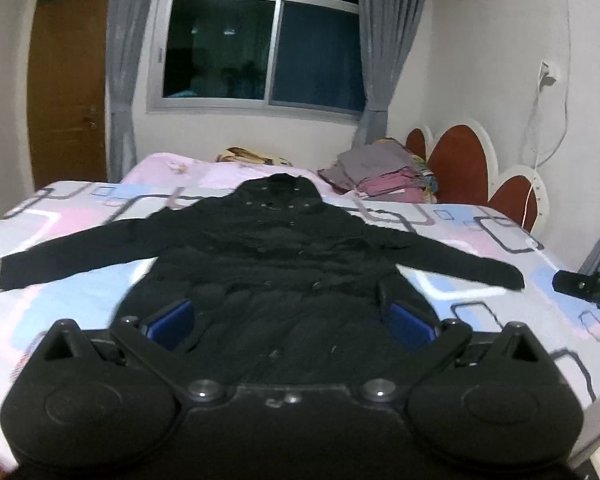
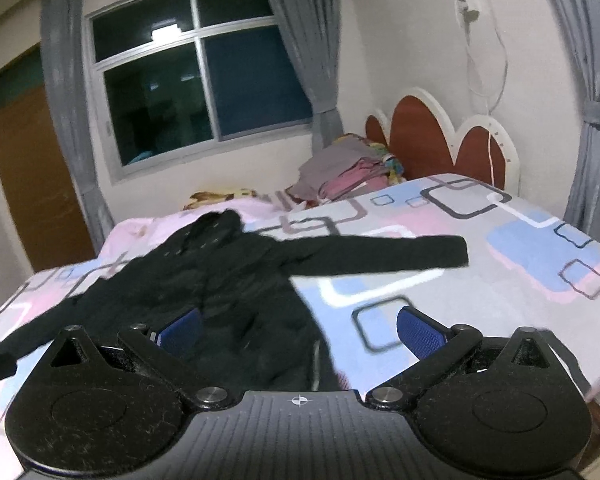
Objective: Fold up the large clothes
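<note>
A long black hooded coat (image 1: 276, 256) lies flat on the bed, front up, hood toward the window and both sleeves spread sideways. My left gripper (image 1: 290, 318) hovers open above the coat's lower part, blue pads (image 1: 172, 322) wide apart and empty. In the right wrist view the same coat (image 2: 236, 280) lies left of centre, its right sleeve (image 2: 380, 258) stretched across the sheet. My right gripper (image 2: 300, 330) is open over the coat's lower right edge, with nothing between its blue pads (image 2: 420, 330). The right gripper's tip (image 1: 584, 286) shows at the left view's right edge.
The bed (image 1: 480, 292) wears a pink, blue and grey patterned sheet. A pile of folded clothes (image 1: 376, 174) sits by the red and white headboard (image 1: 460, 168). A window with grey curtains (image 1: 260, 40) is behind, a wooden door (image 1: 64, 92) at left. A white cable (image 2: 492, 128) hangs over the headboard.
</note>
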The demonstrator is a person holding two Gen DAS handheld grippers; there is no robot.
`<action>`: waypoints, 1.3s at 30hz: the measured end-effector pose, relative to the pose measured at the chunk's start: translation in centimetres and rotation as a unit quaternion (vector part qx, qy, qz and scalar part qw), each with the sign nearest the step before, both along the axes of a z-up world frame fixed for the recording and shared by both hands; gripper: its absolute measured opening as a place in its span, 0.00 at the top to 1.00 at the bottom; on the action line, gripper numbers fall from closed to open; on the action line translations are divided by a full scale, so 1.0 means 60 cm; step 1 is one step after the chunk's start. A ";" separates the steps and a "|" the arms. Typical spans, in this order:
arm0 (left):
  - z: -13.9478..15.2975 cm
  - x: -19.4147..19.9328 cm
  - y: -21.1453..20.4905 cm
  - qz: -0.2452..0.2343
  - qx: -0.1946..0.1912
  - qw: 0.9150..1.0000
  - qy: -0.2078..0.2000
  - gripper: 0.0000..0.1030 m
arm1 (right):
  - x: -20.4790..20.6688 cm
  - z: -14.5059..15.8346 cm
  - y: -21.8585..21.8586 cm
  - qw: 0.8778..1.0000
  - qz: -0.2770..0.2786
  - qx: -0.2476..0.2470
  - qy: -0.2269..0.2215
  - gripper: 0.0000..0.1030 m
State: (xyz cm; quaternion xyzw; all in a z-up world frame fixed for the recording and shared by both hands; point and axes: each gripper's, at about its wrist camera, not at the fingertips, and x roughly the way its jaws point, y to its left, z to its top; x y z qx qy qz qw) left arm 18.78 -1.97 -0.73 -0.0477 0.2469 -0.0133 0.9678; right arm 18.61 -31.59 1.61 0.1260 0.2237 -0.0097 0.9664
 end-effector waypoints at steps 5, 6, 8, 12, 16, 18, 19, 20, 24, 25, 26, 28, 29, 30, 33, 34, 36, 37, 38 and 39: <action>-0.021 0.142 -0.053 0.001 -0.005 1.000 0.007 0.00 | 0.154 -0.049 -0.112 0.999 -0.036 0.028 0.024 0.00; -0.024 0.168 -0.064 0.003 0.000 1.000 0.010 0.00 | 0.181 -0.058 -0.136 0.998 -0.044 0.033 0.026 0.00; -0.034 0.228 -0.090 -0.002 0.016 1.000 0.019 0.00 | 0.233 -0.075 -0.183 0.997 -0.059 0.042 0.028 0.00; -0.060 0.326 -0.131 -0.014 0.038 0.999 0.034 0.02 | 0.319 -0.111 -0.257 0.994 -0.087 0.059 0.035 0.01; -0.088 0.405 -0.168 -0.004 0.046 0.998 0.050 0.02 | 0.390 -0.161 -0.314 0.988 -0.107 0.089 0.067 0.37; -0.098 0.428 -0.178 -0.002 0.045 0.998 0.053 0.09 | 0.415 -0.188 -0.340 0.985 -0.119 0.096 0.074 0.37; -0.105 0.440 -0.183 -0.004 0.048 0.997 0.057 0.10 | 0.426 -0.202 -0.350 0.984 -0.122 0.101 0.083 0.48; -0.112 0.450 -0.188 -0.003 0.053 0.997 0.063 0.12 | 0.437 -0.217 -0.360 0.982 -0.124 0.110 0.094 0.55; -0.141 0.492 -0.201 0.000 0.070 0.994 0.088 0.17 | 0.466 -0.268 -0.398 0.972 -0.139 0.149 0.119 0.65; -0.147 0.499 -0.201 0.001 0.071 0.993 0.092 0.17 | 0.472 -0.278 -0.404 0.970 -0.141 0.157 0.122 0.65; -0.152 0.506 -0.200 0.003 0.071 0.993 0.096 0.17 | 0.477 -0.287 -0.409 0.968 -0.143 0.165 0.126 0.65; -0.160 0.523 -0.200 0.010 0.075 0.992 0.104 0.17 | 0.485 -0.301 -0.418 0.965 -0.147 0.175 0.132 0.65; -0.163 0.530 -0.199 0.014 0.078 0.991 0.107 0.17 | 0.487 -0.306 -0.419 0.963 -0.147 0.181 0.133 0.65; -0.165 0.537 -0.198 0.017 0.078 0.991 0.110 0.17 | 0.491 -0.311 -0.423 0.962 -0.148 0.185 0.136 0.65; -0.172 0.552 -0.197 0.023 0.078 0.990 0.116 0.17 | 0.504 -0.327 -0.432 0.957 -0.154 0.199 0.146 0.65; -0.173 0.555 -0.196 0.026 0.075 0.990 0.118 0.17 | 0.505 -0.331 -0.436 0.954 -0.156 0.206 0.150 0.65; -0.175 0.558 -0.193 0.030 0.068 0.990 0.120 0.17 | 0.511 -0.342 -0.443 0.949 -0.162 0.220 0.155 0.65; -0.175 0.559 -0.192 0.032 0.066 0.990 0.121 0.17 | 0.511 -0.344 -0.445 0.948 -0.163 0.225 0.153 0.65; -0.176 0.559 -0.191 0.034 0.066 0.990 0.122 0.17 | 0.512 -0.344 -0.446 0.948 -0.164 0.226 0.150 0.65; -0.177 0.559 -0.191 0.037 0.066 0.990 0.123 0.17 | 0.516 -0.344 -0.446 0.949 -0.164 0.224 0.149 0.65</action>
